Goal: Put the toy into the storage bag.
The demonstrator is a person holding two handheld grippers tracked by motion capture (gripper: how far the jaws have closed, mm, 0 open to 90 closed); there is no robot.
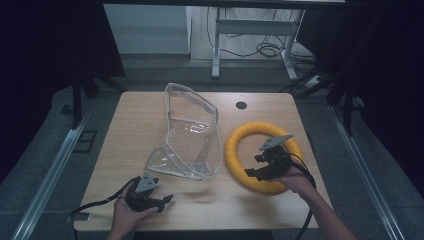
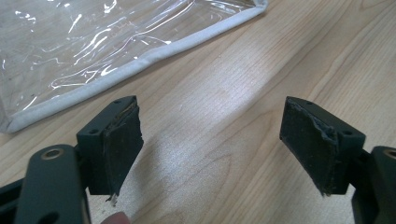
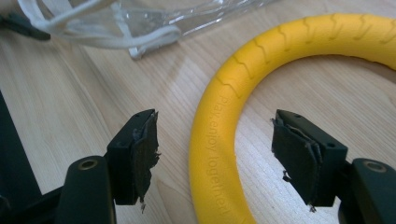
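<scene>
Yellow foam ring [image 1: 236,150] lying flat on the table [image 1: 125,125], right of the clear plastic bag [image 1: 192,132], whose open mouth faces away from the person. Right tool [image 3: 215,154] straddles the ring's near arc, jaws apart, nothing clamped; left tool [image 2: 212,140] idles open over bare wood. Best practice: lower squarely across the tube before closing. The ring has no long axis; its hole faces upward.

Yellow foam ring [image 1: 263,157] flat on table, beside clear bag [image 1: 190,135]
</scene>
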